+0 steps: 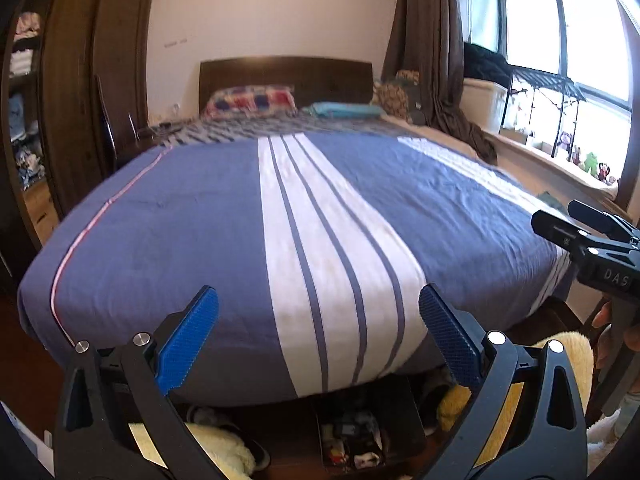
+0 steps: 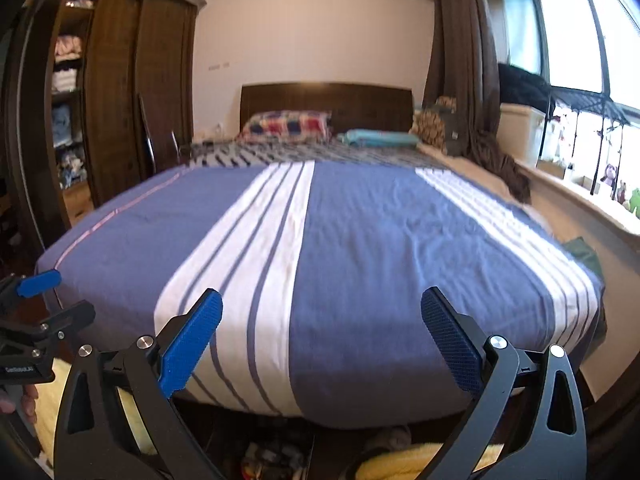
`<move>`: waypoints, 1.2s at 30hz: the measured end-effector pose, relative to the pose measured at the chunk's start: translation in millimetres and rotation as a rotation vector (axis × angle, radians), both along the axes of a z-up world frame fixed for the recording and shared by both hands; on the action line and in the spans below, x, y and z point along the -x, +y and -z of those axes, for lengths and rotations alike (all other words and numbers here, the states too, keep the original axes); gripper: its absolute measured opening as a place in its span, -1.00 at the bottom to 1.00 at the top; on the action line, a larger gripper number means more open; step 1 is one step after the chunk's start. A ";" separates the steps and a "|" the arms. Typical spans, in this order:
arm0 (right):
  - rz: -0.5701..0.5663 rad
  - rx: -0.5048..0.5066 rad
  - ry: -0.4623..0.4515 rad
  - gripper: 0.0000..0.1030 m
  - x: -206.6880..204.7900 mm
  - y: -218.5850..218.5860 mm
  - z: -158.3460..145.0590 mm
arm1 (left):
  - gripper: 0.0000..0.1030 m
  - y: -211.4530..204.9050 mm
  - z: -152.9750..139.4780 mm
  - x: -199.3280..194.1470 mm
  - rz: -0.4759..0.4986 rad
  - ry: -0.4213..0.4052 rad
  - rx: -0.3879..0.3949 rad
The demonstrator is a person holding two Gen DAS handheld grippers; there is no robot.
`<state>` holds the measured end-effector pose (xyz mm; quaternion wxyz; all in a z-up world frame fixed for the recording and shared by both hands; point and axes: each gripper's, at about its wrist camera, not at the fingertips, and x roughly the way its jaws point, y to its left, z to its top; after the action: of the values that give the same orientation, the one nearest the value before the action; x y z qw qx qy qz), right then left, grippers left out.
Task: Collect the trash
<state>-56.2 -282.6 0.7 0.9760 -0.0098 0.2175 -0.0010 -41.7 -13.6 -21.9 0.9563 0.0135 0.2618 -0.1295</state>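
Left claw (image 1: 318, 336) and right claw (image 2: 322, 338), both spread wide and holding nothing, hover where we stand at the foot of the blue-and-white striped bed (image 1: 192, 232).

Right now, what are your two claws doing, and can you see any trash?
Left gripper open, empty. Right gripper open, empty. Both at foot of the striped bed. No trash visible on the cover; clutter under the bed unclear.

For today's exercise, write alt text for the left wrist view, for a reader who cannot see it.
The open left gripper hangs at the foot of a bed under a blue cover with white stripes, holding nothing. Pillows lie by the dark headboard, a window is at right, and the right gripper shows at the right edge.
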 end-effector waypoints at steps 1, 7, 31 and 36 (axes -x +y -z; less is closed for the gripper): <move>-0.002 -0.003 -0.014 0.94 2.7 -0.7 -5.1 | 0.85 -0.4 -6.2 2.0 -0.002 -0.017 0.001; 0.008 -0.004 -0.093 0.93 14.7 0.0 -30.8 | 0.85 2.8 -29.5 8.9 -0.018 -0.085 0.007; 0.072 0.032 -0.165 0.94 35.4 7.5 -42.4 | 0.85 7.6 -49.9 27.8 -0.030 -0.175 0.024; 0.066 0.031 -0.164 0.94 37.3 8.9 -42.0 | 0.85 7.7 -49.7 29.4 -0.024 -0.176 0.025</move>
<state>-93.4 -273.7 42.7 0.9897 -0.0175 0.1371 -0.0371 -71.1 -5.9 27.8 0.9772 0.0099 0.1751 -0.1196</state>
